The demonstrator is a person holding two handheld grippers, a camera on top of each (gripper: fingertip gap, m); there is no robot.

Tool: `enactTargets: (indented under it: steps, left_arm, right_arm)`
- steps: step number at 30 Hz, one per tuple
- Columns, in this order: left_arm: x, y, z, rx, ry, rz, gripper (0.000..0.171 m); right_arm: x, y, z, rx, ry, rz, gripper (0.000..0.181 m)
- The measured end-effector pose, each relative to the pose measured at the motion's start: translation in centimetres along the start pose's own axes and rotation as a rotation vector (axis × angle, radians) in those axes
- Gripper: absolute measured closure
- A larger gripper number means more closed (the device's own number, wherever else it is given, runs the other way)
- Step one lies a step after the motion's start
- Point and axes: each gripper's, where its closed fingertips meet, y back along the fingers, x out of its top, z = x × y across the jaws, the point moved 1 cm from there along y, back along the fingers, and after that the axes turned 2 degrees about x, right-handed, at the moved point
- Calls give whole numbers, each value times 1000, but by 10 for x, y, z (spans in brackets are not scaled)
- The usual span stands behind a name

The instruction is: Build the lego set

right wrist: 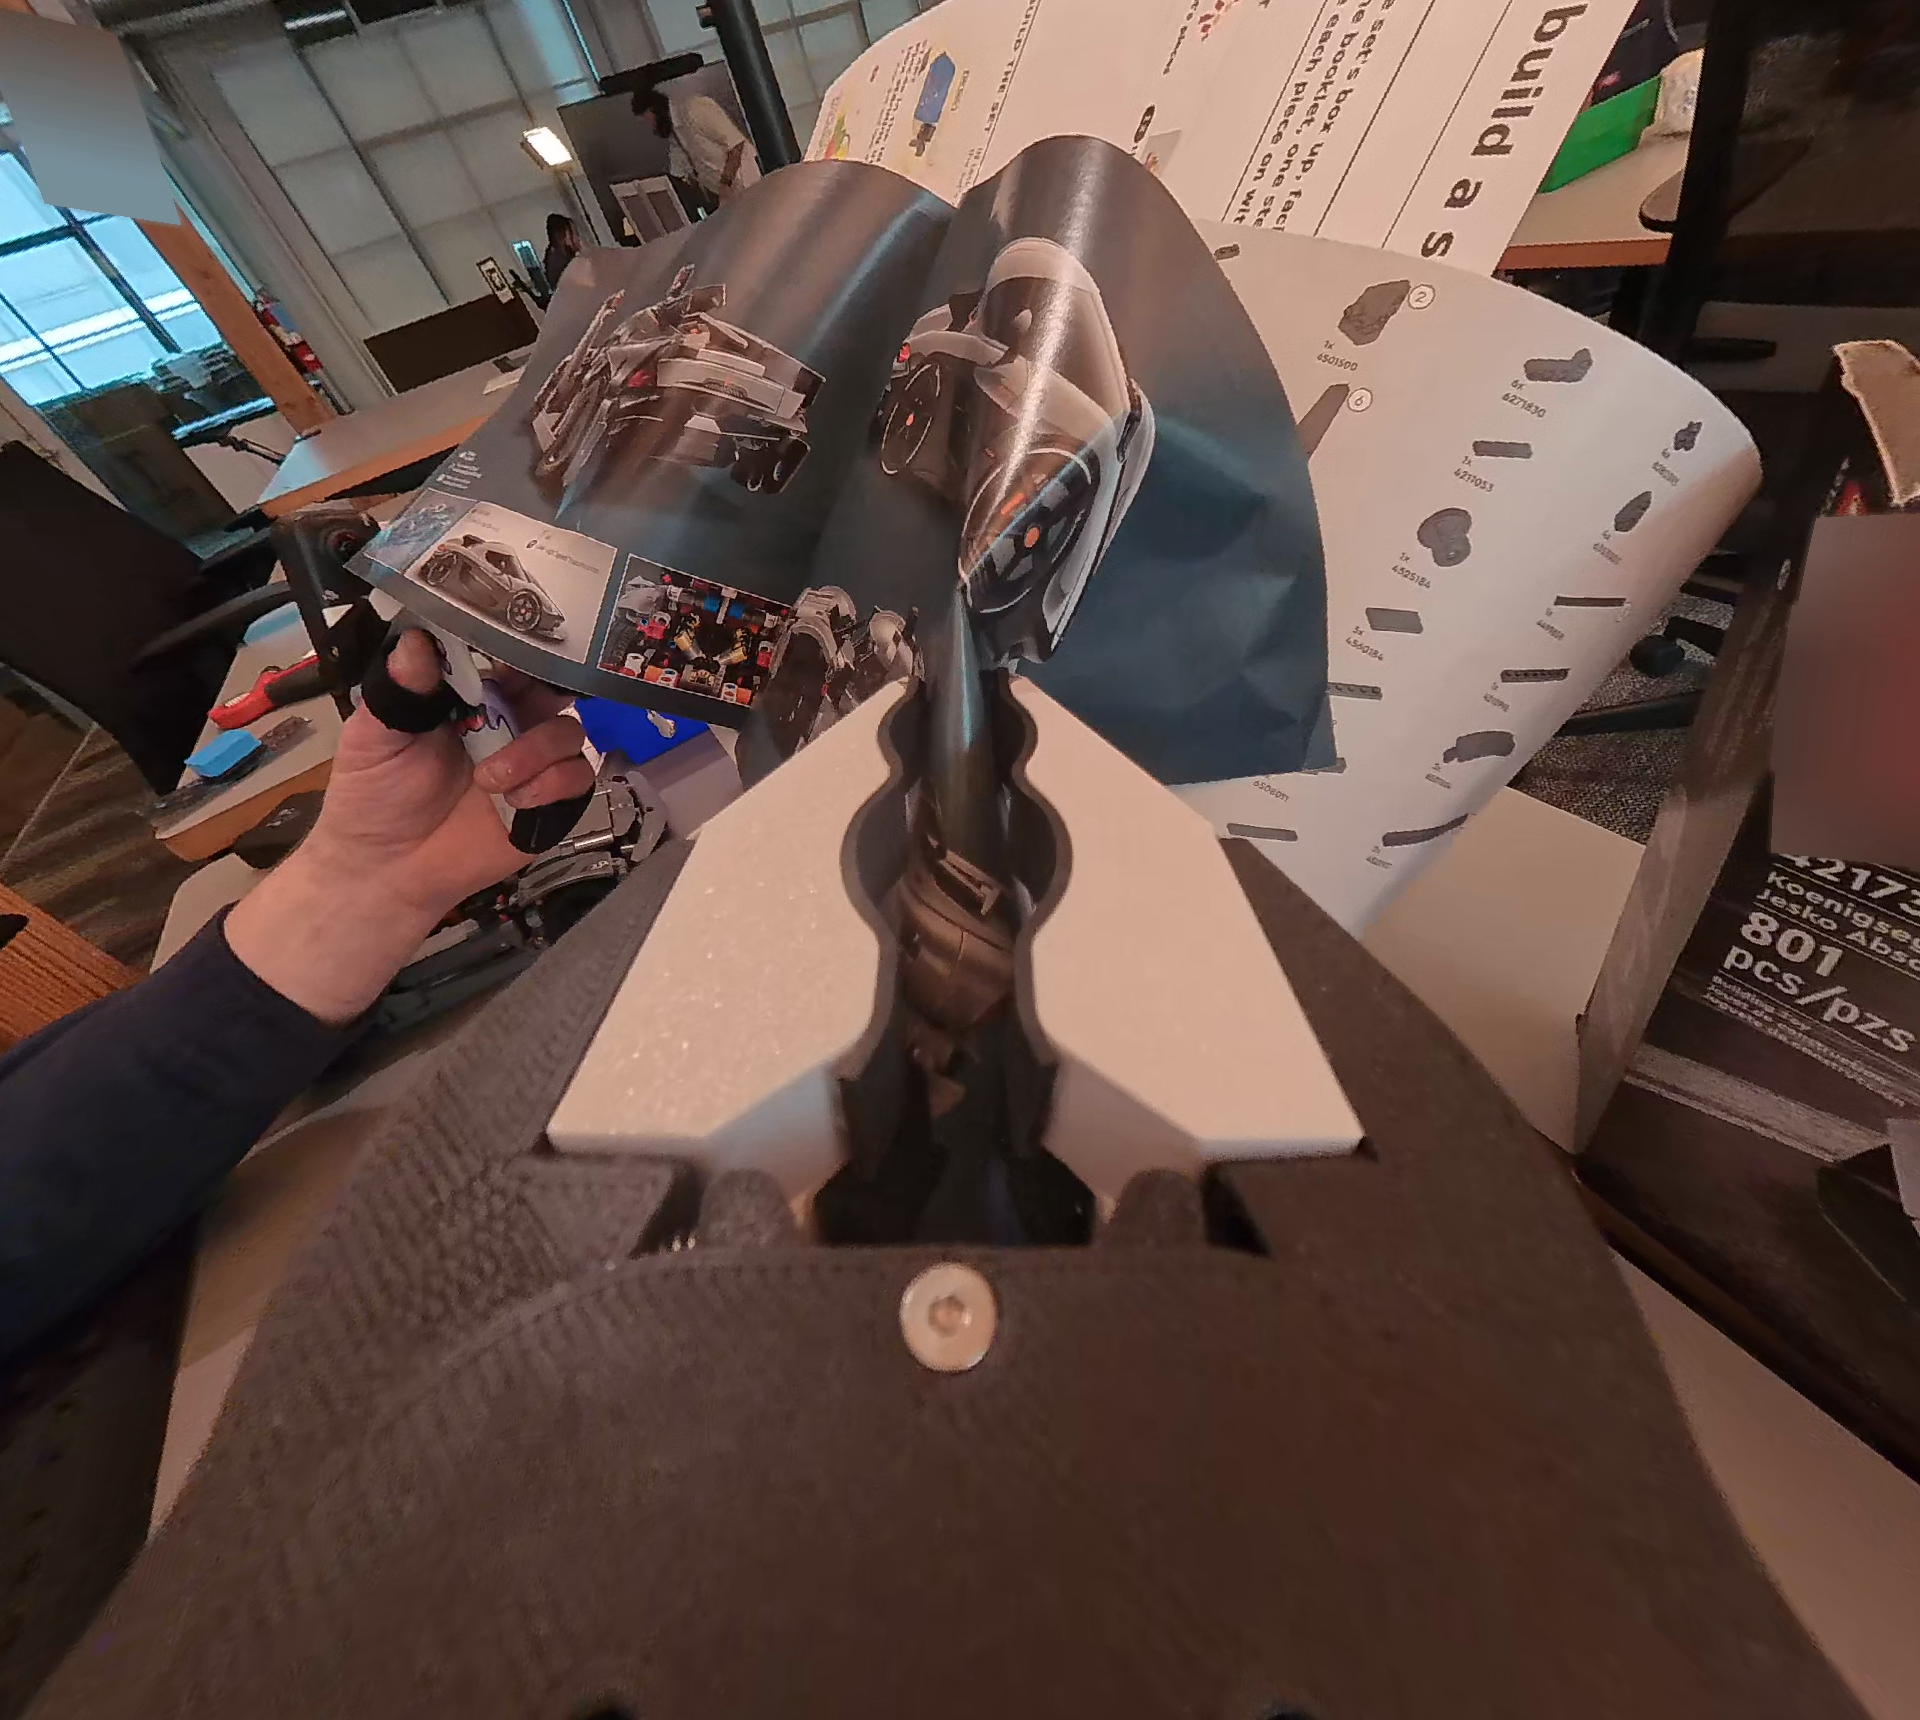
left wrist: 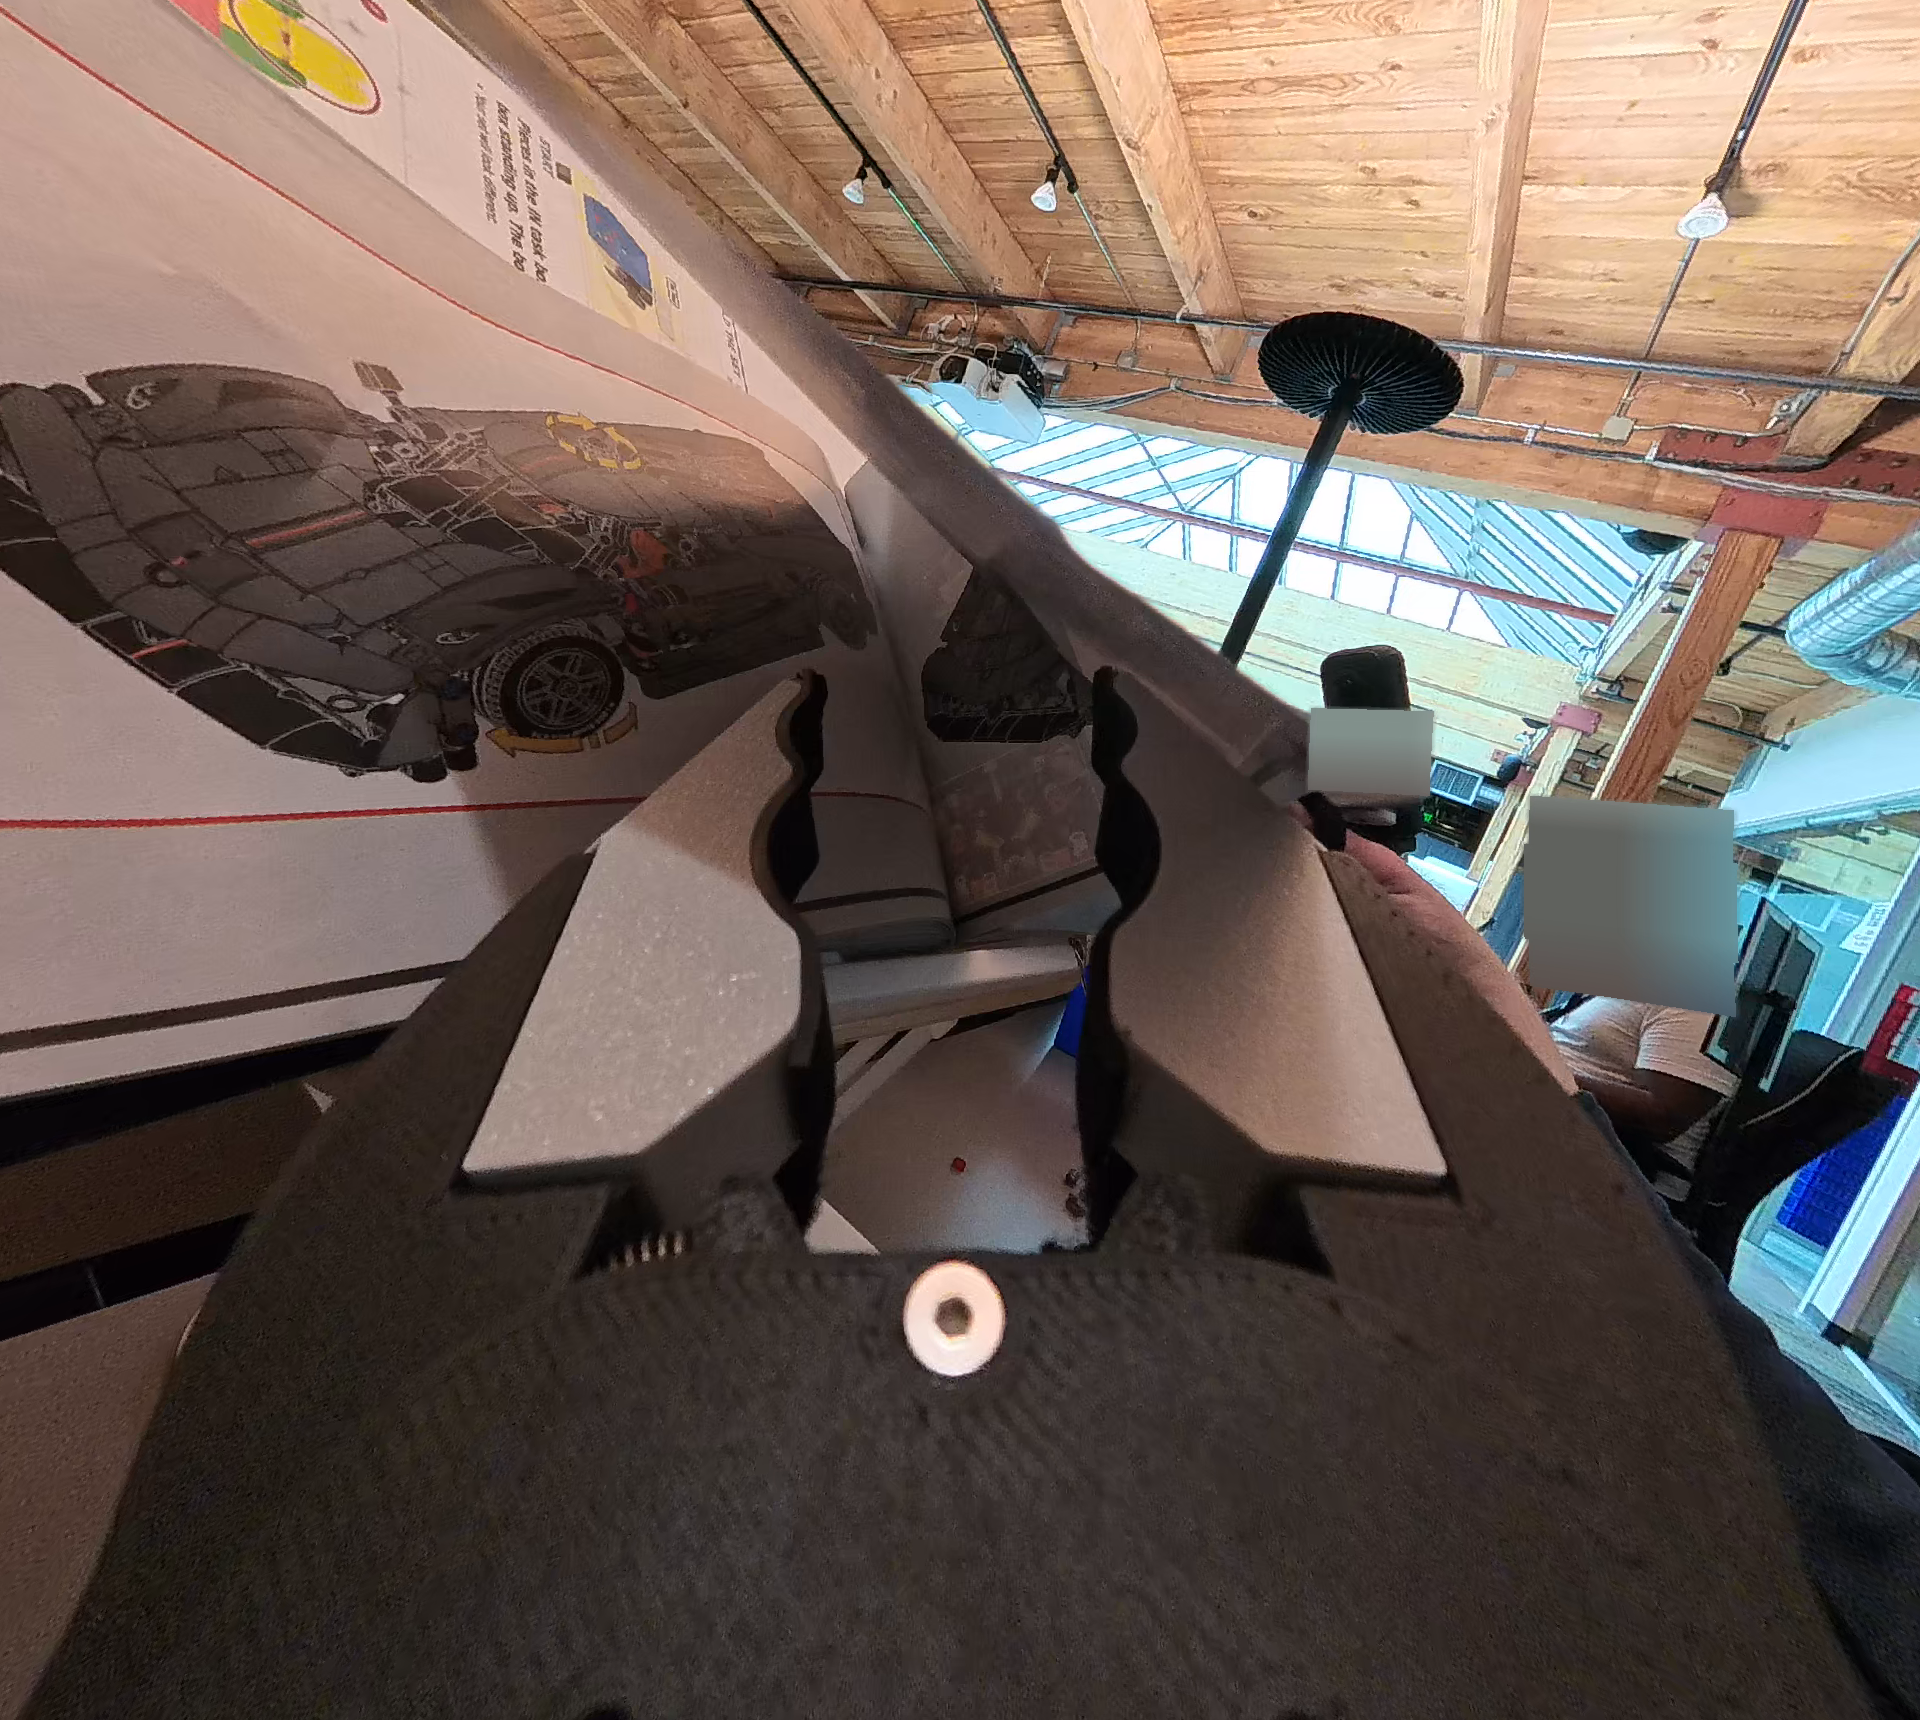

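Observation:
The lego instruction booklet (right wrist: 790, 444) is held up open, with dark glossy car pictures facing the right wrist view. My right gripper (right wrist: 961, 704) is shut on the lower edge of its pages near the fold. A white parts-list page (right wrist: 1507, 527) curls out behind. In the left wrist view a booklet page with a car drawing (left wrist: 416, 548) fills the left side. My left gripper (left wrist: 956, 704) is open and points up along the page, holding nothing. A part-built grey lego car (right wrist: 592, 839) lies below a person's hand (right wrist: 416, 797).
A large white printed task sheet (right wrist: 1351, 8) stands behind the booklet; it also shows in the left wrist view (left wrist: 312, 60). The dark lego box (right wrist: 1808, 974) stands at the right. A blue bin (right wrist: 634, 725) sits on the table under the booklet. Desks and people are farther back. The gap from one gripper's tips to the other's is roughly 25 cm.

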Motion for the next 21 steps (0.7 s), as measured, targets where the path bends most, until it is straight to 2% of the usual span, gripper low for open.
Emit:
enactTargets:
  steps: [8,17,18,21]
  left_arm:
    - [1,1,-1,1,7,6,122]
    - [0,3,-8,30,10,12,122]
    - [0,3,-6,14,12,22,121]
    - [13,13,17,-185,50,145,115]
  right_arm:
    - [1,0,-1,1,0,3,171]
    - [0,0,-1,6,-16,-2,161]
    - [0,0,-1,2,-10,-5,162]
    - [-1,-2,0,-9,1,-14,166]
